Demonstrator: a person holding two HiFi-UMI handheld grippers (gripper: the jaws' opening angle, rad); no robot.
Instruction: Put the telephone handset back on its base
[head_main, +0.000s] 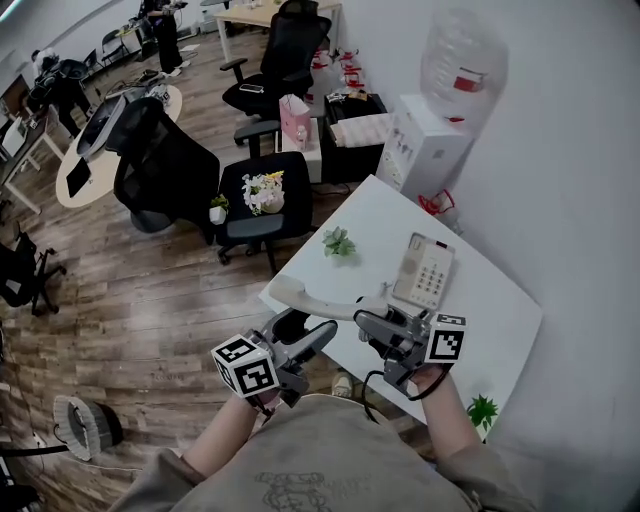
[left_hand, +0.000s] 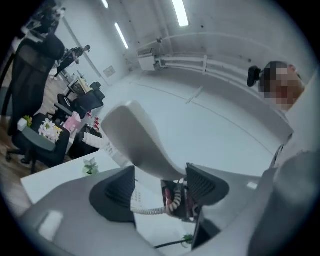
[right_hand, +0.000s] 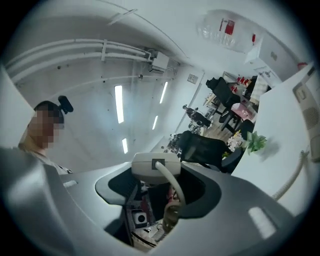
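– While we've got the handset (head_main: 322, 298) up off the table (head_main: 480, 330), which step are we on?
– Carry step, imo. Our left gripper (left_hand: 159, 186) is clamped across the handle part and our right gripper (right_hand: 159, 186) pinches the cord end, so it hangs between both tools. The base (head_main: 424, 270) sits lower, off to the right gripper's right, near but apart.
– Next?
– We swing it that way, line it up along the cradle, lower it, let go. The coiled cord (left_hand: 150, 210) under the jaws could snag.
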